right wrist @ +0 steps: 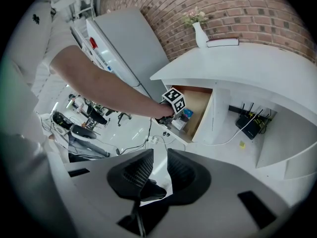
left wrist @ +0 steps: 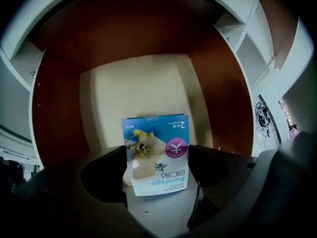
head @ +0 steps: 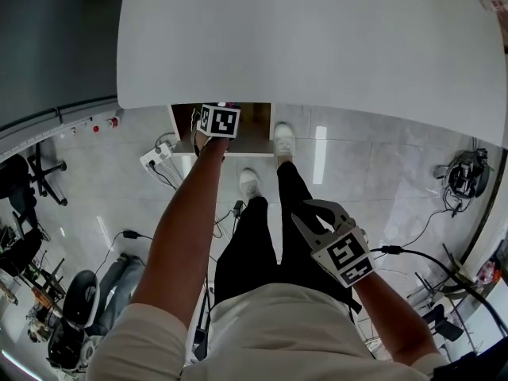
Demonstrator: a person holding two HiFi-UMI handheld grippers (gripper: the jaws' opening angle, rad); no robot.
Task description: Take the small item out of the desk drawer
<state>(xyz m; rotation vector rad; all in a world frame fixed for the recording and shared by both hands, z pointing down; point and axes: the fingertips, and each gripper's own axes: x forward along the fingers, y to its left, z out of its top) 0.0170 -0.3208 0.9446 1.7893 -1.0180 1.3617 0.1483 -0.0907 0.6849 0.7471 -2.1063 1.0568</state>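
Observation:
The small item is a blue and white bandage box [left wrist: 156, 152] standing in the open wooden desk drawer [left wrist: 133, 88]. My left gripper [left wrist: 157, 168] is reached into that drawer, its two jaws pressed against the box's left and right edges. In the head view the left gripper [head: 214, 129] sits at the drawer [head: 255, 127] mouth under the white desk top [head: 317, 38]. The right gripper view shows the left gripper [right wrist: 173, 110] and a blue corner of the box [right wrist: 187, 113] at the drawer [right wrist: 200, 103]. My right gripper [right wrist: 159, 171] hangs back by my hip [head: 311, 213], open and empty.
A power strip [head: 155, 159] and cables lie on the tiled floor left of the drawer. Office chairs [head: 75, 300] stand at the left, a cable bundle [head: 464, 173] at the right. A white vase [right wrist: 199, 33] and a book [right wrist: 223, 42] sit on the desk; a router [right wrist: 250, 124] lies underneath.

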